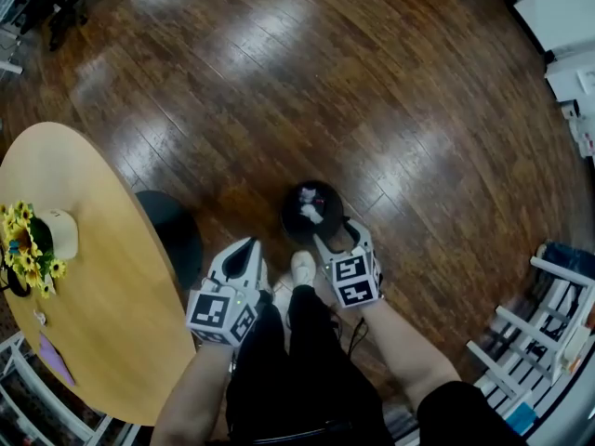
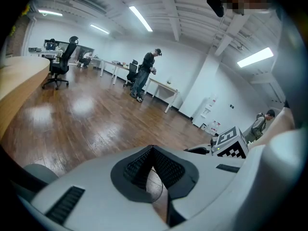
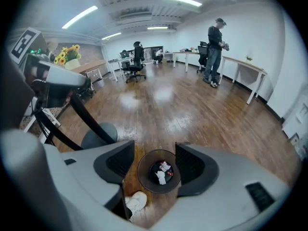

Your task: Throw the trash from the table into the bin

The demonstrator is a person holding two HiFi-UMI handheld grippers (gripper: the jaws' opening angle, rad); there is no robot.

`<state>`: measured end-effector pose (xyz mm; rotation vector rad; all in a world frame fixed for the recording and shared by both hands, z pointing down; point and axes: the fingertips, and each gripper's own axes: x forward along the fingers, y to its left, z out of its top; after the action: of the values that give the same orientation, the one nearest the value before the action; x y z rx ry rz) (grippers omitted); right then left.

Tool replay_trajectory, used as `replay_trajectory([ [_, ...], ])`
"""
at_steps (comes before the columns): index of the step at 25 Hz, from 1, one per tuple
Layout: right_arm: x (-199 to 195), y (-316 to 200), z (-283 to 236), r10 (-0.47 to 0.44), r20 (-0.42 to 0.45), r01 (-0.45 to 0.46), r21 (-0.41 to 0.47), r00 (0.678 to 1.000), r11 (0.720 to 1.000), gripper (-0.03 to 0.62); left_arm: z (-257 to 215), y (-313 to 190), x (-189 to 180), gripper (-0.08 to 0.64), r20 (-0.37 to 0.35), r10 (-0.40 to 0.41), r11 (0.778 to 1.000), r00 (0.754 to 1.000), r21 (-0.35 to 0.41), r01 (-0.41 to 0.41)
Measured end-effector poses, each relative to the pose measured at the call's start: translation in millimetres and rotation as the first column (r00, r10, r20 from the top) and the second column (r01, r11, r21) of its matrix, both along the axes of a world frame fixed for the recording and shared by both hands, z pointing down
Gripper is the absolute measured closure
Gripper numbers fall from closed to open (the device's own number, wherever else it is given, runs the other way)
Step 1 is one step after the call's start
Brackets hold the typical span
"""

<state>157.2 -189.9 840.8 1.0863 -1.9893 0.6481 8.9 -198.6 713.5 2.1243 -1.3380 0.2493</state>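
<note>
The black round bin [image 1: 296, 219] stands on the wooden floor just ahead of my feet, with white crumpled trash [image 1: 312, 214] and a bit of red inside. My right gripper [image 1: 340, 238] hangs over the bin's near rim, pointing steeply down. Its jaws are open with nothing between them. In the right gripper view the bin [image 3: 144, 174] and its trash [image 3: 162, 173] show straight below the gap of the right gripper [image 3: 155, 165]. My left gripper [image 1: 249, 247] is left of the bin, shut and empty; in its own view the left gripper [image 2: 153, 150] has its pads meeting.
A round wooden table [image 1: 102, 295] is at the left, on a dark base [image 1: 172, 230], with a pot of yellow flowers [image 1: 33, 240] and a purple slip [image 1: 56, 359]. My white shoe [image 1: 302, 268] is beside the bin. A white rack [image 1: 539, 333] stands right. A person [image 3: 215, 49] stands far off by desks.
</note>
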Motion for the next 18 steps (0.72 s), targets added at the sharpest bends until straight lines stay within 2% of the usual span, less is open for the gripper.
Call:
replay_trajectory([
  [6,-11,5,-16,-0.025,0.028,0.024,0.027,0.999,0.999,0.319,-10,1,3,0.560,-0.014,0.000,1.000,1.000,0.020,0.001],
  [8,-13,3,-28,-0.017,0.044,0.015,0.055,0.999,0.998,0.340,-15,1,1,0.560,-0.017,-0.012,0.999,1.000,0.032,0.013],
  [11,-13,-3,-58,0.006,0.079,-0.016,0.126,0.997,0.992,0.420,-30,-2,-2,0.560,-0.020,-0.021,0.998,1.000,0.062,0.022],
  [15,-10,-1,-111,0.033,0.120,-0.058,0.210,0.992,0.976,0.574,-65,5,-5,0.560,-0.020,-0.026,0.995,0.999,0.098,0.028],
  [18,-2,-13,-155,0.038,0.150,-0.079,0.278,0.988,0.957,0.592,-98,-1,2,0.560,-0.014,-0.016,0.986,1.000,0.166,0.018],
])
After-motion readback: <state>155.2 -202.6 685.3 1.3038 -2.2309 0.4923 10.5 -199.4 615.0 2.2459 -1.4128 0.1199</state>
